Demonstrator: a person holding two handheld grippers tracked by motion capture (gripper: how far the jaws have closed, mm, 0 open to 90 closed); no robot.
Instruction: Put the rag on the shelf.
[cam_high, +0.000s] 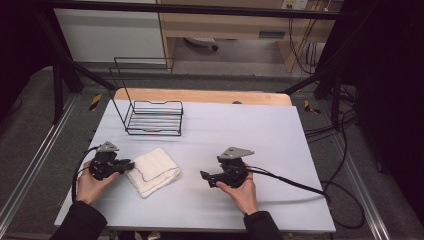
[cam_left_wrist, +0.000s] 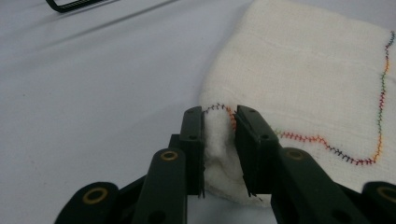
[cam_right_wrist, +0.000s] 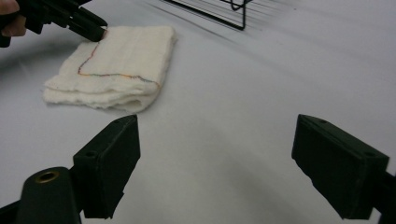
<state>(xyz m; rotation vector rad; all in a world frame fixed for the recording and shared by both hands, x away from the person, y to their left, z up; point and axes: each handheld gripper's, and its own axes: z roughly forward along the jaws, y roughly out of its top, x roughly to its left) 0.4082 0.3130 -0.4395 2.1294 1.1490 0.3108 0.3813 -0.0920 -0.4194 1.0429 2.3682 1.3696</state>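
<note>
Nearest the person, the right gripper is held above the bare white table, well to the right of the folded white towel; its jaws stand wide apart with nothing between them. The left gripper is at the towel's left corner, its jaws closed on a pinched-up fold of the cloth at the edge, beside the multicoloured stitched hem. The towel lies flat on the table, folded into several layers. Beyond the towel, near the table's far edge, stands a black wire rack, empty and upright. No brand, label or legible writing is visible on towel, rack or grippers.
</note>
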